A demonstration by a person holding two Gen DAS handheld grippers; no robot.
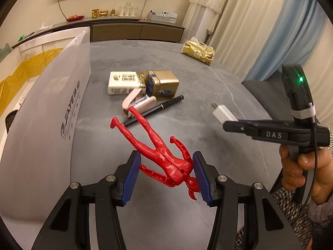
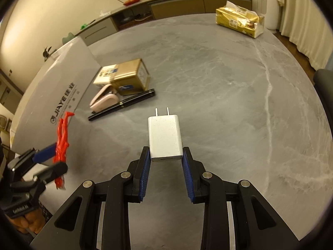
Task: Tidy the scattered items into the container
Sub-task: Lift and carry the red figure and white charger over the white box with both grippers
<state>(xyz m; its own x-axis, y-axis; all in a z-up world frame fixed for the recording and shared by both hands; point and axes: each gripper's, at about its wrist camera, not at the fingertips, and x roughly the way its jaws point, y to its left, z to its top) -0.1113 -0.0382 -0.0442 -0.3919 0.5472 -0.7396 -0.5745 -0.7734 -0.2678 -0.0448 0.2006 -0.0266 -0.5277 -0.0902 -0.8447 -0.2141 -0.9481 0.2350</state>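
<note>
left gripper (image 1: 166,173) fingers clamped on red figure (image 1: 160,152) | right gripper (image 2: 166,164) fingers gripping white charger (image 2: 165,136) | both lifted off tabletop (image 2: 229,104), beside grey box (image 1: 52,114)

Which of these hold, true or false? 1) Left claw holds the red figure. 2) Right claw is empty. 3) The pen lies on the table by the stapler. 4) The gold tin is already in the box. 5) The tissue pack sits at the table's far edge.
1) True: the left claw grips the red figure.
2) False: the right claw grips a white charger.
3) True: pen beside stapler.
4) False: the tin stands on the table, outside the box.
5) True: tissue pack.
</note>
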